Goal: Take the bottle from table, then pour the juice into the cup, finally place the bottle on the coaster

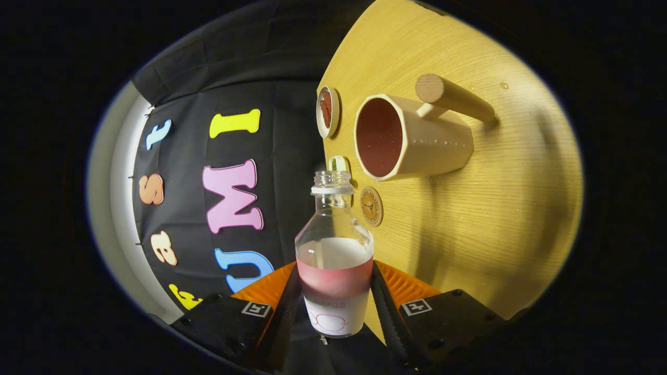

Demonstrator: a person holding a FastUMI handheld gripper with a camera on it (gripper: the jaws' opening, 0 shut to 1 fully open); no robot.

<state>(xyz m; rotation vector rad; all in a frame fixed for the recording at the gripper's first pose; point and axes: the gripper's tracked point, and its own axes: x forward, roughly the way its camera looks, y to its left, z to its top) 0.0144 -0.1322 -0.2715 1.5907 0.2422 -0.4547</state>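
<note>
Wooden tabletop (469, 219) runs rolled sideways in the view, black cloth booth wall (292, 130) on the other side. Gripper (334, 297) pinches a clear bottle (334, 250), both fingers (383, 307) pressed on its lower body at the label. Bottle is uncapped, neck pointing straight ahead of the fingers, part full of whitish juice with a pink band across the middle. Beyond the bottle's mouth and off to one side, a beige cup (411, 138) with reddish inside and a round wooden bar handle (453, 96) stands on the table, well apart from the bottle. Round brown coaster (371, 206) lies flat on the table just beside the bottle's neck. Small round dish (328, 111) with reddish contents sits farther out, next to the cup. Small green-topped item (336, 163) right past the bottle's mouth, too hidden to identify.
</note>
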